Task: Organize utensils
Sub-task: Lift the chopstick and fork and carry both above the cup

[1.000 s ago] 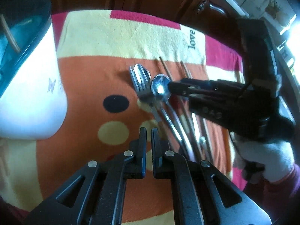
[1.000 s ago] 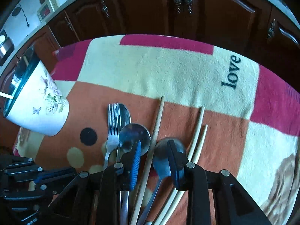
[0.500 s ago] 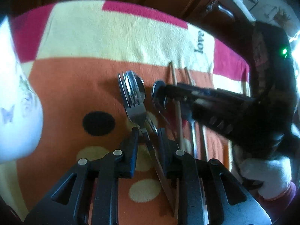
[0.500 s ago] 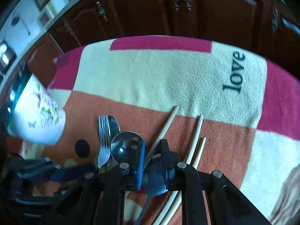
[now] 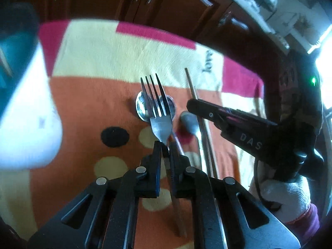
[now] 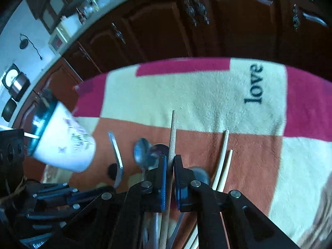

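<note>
My left gripper [image 5: 165,145] is shut on a steel fork [image 5: 159,114] at its neck and holds it above the blanket, tines pointing away. Two spoons [image 5: 143,108] lie under the fork. My right gripper [image 6: 170,159] is shut on a wooden chopstick [image 6: 172,137], which runs forward between its fingers. In the right wrist view the lifted fork [image 6: 116,155] shows edge-on beside the spoons [image 6: 142,151], with two pale chopsticks [image 6: 223,155] to the right. The right gripper also shows in the left wrist view [image 5: 193,105], next to a third spoon [image 5: 189,122].
A white flowered cup [image 6: 64,145] with a teal inside stands at the left, a stick in it. The utensils lie on a blanket [image 6: 186,95] of cream, pink and orange patches. Dark wooden cabinets [image 6: 207,25] stand behind it.
My left gripper has closed on the fork and lifted it off the blanket. My right gripper has closed on the wooden chopstick and raised it. Both views have tilted upward.
</note>
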### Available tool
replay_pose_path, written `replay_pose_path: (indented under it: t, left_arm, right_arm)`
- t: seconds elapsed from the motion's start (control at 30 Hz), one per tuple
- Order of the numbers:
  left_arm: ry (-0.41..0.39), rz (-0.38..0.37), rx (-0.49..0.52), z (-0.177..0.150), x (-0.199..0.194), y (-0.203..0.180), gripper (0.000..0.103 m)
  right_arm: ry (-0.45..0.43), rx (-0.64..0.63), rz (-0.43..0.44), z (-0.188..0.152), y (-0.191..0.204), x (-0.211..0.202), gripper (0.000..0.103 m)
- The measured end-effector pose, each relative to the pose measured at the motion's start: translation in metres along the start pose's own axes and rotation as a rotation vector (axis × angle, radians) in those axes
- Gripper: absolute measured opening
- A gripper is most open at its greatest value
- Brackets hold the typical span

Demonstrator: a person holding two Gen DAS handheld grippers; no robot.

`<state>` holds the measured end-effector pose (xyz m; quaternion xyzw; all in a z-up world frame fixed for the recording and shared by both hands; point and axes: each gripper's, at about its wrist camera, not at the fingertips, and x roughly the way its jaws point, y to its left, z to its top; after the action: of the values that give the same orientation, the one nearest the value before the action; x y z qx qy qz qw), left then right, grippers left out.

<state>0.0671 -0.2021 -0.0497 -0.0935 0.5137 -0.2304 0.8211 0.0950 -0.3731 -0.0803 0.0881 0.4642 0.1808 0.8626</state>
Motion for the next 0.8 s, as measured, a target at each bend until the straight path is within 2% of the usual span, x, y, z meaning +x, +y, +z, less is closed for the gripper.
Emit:
replay_pose_path:
  t: [0.33, 0.57, 0.8]
  left_arm:
    - [-0.107, -0.014, 0.059, -0.016, -0.062, -0.011, 0.004]
    - [-0.179, -0.031, 0.067, -0.021, -0.103, -0.012, 0.004]
    - [-0.249, -0.046, 0.083, -0.020, -0.153, -0.010, 0.004]
  right_arm:
    - [-0.144, -0.006, 0.043, -0.021, 0.029, -0.078, 0.005]
    - [-0.198, -0.033, 0.038, -0.031, 0.054, -0.107, 0.005]
    - [-0.255, -0.072, 0.043, -0.020, 0.081, -0.135, 0.005]
